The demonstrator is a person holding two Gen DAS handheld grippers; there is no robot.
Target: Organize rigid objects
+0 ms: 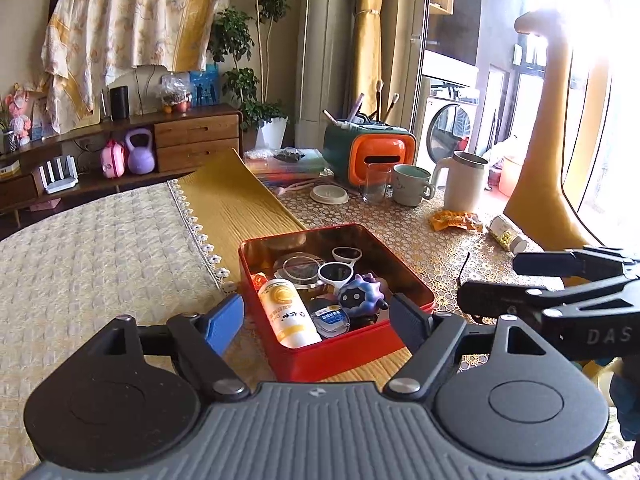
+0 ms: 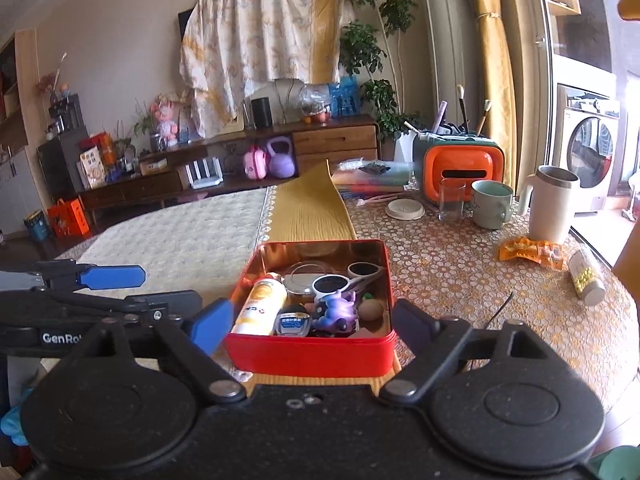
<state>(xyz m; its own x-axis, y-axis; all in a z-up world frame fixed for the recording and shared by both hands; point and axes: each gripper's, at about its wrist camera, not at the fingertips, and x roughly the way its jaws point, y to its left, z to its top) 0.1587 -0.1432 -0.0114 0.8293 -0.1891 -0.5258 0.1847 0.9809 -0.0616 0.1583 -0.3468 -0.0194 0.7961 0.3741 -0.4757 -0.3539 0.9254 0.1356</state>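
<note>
An open red tin box (image 1: 344, 354) (image 2: 308, 354) sits on the yellow runner. It holds a white and yellow bottle (image 1: 286, 312) (image 2: 260, 306), white-framed sunglasses (image 1: 336, 272) (image 2: 340, 282), a purple toy (image 1: 360, 294) (image 2: 336, 312), a clear round case (image 1: 300, 268) and a small blue-labelled round pot (image 1: 330, 318) (image 2: 294, 322). My left gripper (image 1: 316, 320) stands open just short of the box's near wall, with nothing pressed between its fingers. My right gripper (image 2: 312, 324) is open in the same way, its fingers either side of the box's front. Each gripper shows at the edge of the other's view.
On the patterned cloth behind the box stand a glass (image 2: 452, 200), a pale green cup (image 2: 490, 204), a white mug (image 2: 552, 208), a round lid (image 2: 405, 210) and an orange and green organiser (image 2: 464, 172). An orange snack packet (image 2: 528, 252) and a pill bottle (image 2: 586, 276) lie at the right.
</note>
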